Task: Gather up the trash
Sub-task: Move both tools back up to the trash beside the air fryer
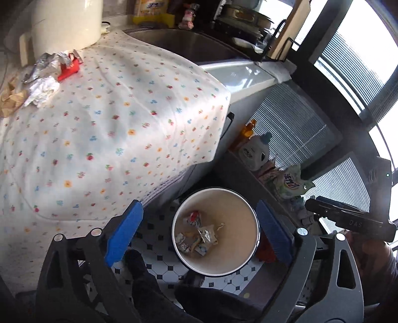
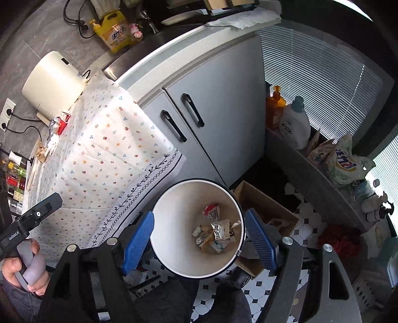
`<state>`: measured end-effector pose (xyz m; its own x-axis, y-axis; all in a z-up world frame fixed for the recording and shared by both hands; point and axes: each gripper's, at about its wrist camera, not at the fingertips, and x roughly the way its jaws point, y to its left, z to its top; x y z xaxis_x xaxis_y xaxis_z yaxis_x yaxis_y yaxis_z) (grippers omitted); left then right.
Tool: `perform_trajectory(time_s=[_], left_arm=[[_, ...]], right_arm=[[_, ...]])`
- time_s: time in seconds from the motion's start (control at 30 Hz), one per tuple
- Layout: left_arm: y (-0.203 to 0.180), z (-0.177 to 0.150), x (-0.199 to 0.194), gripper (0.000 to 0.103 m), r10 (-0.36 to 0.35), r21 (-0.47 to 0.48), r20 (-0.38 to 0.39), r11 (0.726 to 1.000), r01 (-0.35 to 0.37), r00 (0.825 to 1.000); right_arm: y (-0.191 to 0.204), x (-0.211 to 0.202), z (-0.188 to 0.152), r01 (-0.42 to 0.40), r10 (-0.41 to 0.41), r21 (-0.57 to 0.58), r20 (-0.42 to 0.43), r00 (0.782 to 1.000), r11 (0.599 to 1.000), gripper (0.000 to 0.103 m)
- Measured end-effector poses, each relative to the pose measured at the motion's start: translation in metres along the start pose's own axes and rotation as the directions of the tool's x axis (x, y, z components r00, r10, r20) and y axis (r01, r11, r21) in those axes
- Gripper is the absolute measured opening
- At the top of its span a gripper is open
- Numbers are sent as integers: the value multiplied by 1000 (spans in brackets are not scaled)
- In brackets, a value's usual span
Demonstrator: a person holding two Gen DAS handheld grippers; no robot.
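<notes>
Both tools hang over a round white bin (image 1: 215, 232) with a thin dark rim, standing on the black-and-white tiled floor (image 1: 159, 268). The left tool (image 1: 199, 236) has its ribbed blue pads (image 1: 124, 233) spread wide with nothing between them; the right tool (image 2: 199, 244) is likewise spread and empty. At the bottom of the bin lies crumpled trash (image 2: 216, 233): creased foil, paper scraps and a red-and-white wrapper. More trash (image 1: 47, 77) sits at the far end of the bench (image 1: 112, 129), which is draped in a soft floral cloth: shiny foil, balled white paper, brown paper and a red carton, just beside a smooth cream cylinder (image 1: 67, 22).
</notes>
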<state>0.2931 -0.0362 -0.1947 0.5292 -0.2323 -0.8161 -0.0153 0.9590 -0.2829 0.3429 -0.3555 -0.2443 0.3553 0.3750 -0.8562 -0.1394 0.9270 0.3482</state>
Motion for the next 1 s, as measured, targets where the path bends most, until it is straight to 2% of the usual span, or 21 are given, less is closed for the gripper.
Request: perform_trajectory(time_s=[0.07, 0.13, 0.37, 0.5, 1.0], left_arm=[[11, 2, -16, 95, 11, -24, 36, 1000, -10, 999], [23, 5, -32, 96, 27, -49, 70, 999, -23, 997], [61, 11, -85, 97, 136, -134, 185, 985, -112, 973], [85, 7, -107, 97, 176, -185, 213, 973, -137, 961], [161, 17, -156, 97, 270, -297, 307, 938, -178, 913]], right_arm=[[17, -3, 8, -17, 17, -35, 11, 1000, 999, 79], [33, -8, 16, -37, 40, -68, 38, 998, 997, 88], [93, -13, 43, -104, 116, -159, 67, 991, 982, 88], [128, -17, 56, -114, 139, -215, 103, 985, 970, 95], [235, -3, 77, -143, 188, -317, 116, 975, 937, 95]])
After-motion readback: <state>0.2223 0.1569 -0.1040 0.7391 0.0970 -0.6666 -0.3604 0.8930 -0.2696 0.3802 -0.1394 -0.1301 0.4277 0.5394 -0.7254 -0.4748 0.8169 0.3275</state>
